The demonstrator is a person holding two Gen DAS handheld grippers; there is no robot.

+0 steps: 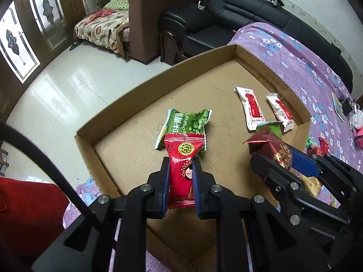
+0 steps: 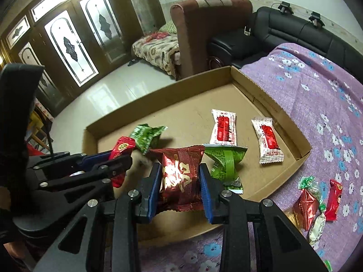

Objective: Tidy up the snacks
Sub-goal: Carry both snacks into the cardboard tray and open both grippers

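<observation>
My left gripper (image 1: 180,172) is shut on a bright red snack packet (image 1: 181,163) and holds it over the near part of a shallow cardboard tray (image 1: 127,90). My right gripper (image 2: 180,181) is shut on a dark red foil packet (image 2: 181,176) above the tray's (image 2: 158,90) near edge; it also shows in the left wrist view (image 1: 279,158). In the tray lie a green pea packet (image 1: 188,122), another green packet (image 2: 224,161) and two white-and-red packets (image 2: 223,128) (image 2: 268,139). The left gripper (image 2: 113,158) with its red packet (image 2: 121,147) shows at left in the right wrist view.
The tray lies on a purple flowered cloth (image 2: 317,86). Several loose snacks (image 2: 315,201) lie on the cloth right of the tray. A black sofa (image 1: 249,15), a brown armchair (image 2: 204,27) and a pale tiled floor (image 1: 56,90) lie beyond.
</observation>
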